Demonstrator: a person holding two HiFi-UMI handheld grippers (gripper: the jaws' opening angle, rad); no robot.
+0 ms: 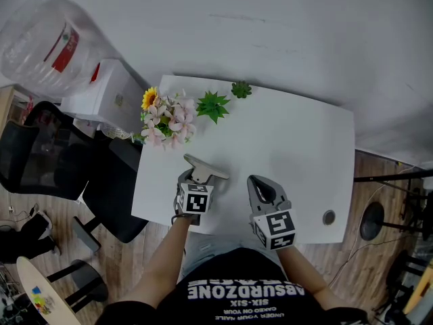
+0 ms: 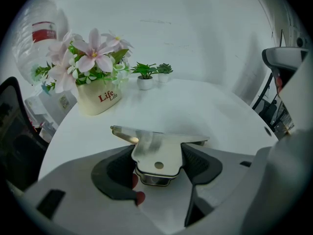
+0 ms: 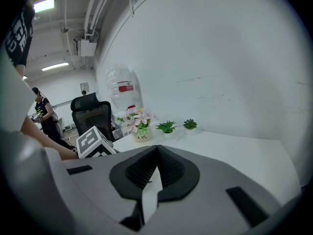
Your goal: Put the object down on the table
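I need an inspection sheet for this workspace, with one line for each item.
Surface: white table, bare in the middle.
Job's things: metal piece, held over the table's near left part, not yet put down.
Clutter: flower pot, spiky plant and round plant at the far left.
Grippers: left gripper, tongs shut on the metal piece; right gripper, tongs shut, empty.
Cables: nothing seen on the table.
Surroundings: water bottle, black chair, white wall, wood floor.
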